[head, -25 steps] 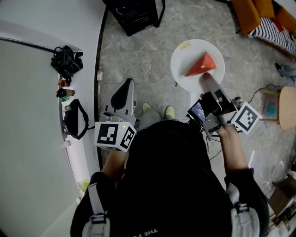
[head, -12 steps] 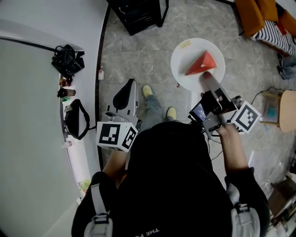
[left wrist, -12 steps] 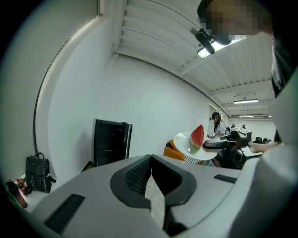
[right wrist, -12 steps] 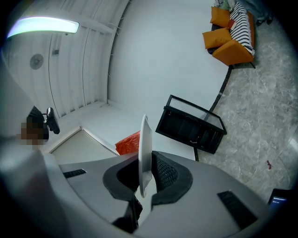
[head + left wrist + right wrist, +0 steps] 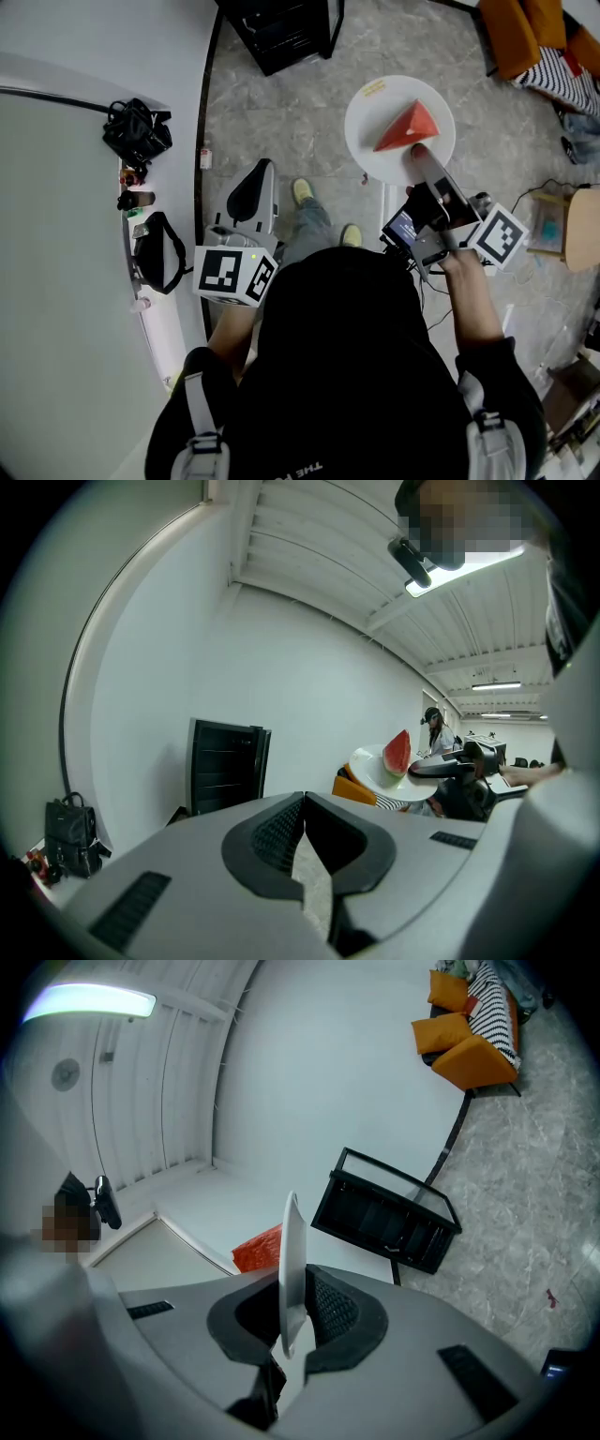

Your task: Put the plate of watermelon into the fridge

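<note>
A white plate (image 5: 375, 122) carrying a red watermelon wedge (image 5: 407, 128) is held level above the grey floor, ahead of me to the right. My right gripper (image 5: 416, 155) is shut on the plate's near rim. In the right gripper view the plate (image 5: 292, 1251) stands edge-on between the jaws, with the wedge (image 5: 257, 1250) on its left side. My left gripper (image 5: 251, 184) is held low at the left, shut with nothing between its jaws. In the left gripper view the jaw tips (image 5: 305, 799) meet, and the plate (image 5: 375, 771) with the wedge (image 5: 397, 753) shows to the right.
A black cabinet (image 5: 278, 28) stands ahead on the floor. At the left, a white curved counter (image 5: 66, 216) holds black bags (image 5: 137, 129). Orange cushions (image 5: 511, 28) lie at the top right. A small wooden stool (image 5: 579, 217) and cables sit at the right.
The person's feet have shifted on the floor, one stepping forward. Both grippers and the plate have kept almost the same place.
</note>
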{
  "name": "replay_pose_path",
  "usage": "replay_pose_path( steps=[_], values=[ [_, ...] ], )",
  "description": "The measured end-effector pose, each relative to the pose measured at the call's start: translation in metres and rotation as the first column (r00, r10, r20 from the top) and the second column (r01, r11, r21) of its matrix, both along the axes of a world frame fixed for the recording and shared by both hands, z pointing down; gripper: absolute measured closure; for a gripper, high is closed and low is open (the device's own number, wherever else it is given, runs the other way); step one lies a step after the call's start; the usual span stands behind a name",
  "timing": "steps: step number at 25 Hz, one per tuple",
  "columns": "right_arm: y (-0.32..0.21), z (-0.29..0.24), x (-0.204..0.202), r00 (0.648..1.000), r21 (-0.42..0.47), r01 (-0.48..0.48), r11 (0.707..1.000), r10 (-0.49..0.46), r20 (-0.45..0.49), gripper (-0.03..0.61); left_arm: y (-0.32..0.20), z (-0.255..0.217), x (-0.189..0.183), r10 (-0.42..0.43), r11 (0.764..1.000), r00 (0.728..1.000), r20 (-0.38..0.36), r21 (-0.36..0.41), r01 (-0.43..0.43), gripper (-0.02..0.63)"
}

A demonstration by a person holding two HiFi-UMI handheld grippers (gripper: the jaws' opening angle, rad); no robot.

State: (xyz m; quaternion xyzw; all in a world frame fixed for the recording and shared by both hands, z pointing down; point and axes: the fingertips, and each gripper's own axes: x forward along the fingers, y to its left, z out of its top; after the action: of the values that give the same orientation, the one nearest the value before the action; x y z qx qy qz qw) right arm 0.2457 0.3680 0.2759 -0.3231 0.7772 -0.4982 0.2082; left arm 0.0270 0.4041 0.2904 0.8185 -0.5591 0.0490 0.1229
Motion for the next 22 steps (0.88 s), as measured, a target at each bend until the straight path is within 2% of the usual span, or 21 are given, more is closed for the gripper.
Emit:
replay_pose_path(
  steps=[15, 22],
  values=[
    [-0.084, -0.007, -0.05, 1.0, -0.014, -0.01, 1.0, 0.01, 0.006, 0.545, -0.096, 0.001, -0.037, 0.041, 0.999, 0.999, -0.032, -0.021, -0.042, 0.6],
    [-0.108, -0.009, -0.071, 1.0, -0.022, -0.014, 1.0, 0.015, 0.015, 0.545, -0.121, -0.005, -0.058, 0.043, 0.999, 0.998, -0.036, -0.015, -0.044, 0.6]
  ],
)
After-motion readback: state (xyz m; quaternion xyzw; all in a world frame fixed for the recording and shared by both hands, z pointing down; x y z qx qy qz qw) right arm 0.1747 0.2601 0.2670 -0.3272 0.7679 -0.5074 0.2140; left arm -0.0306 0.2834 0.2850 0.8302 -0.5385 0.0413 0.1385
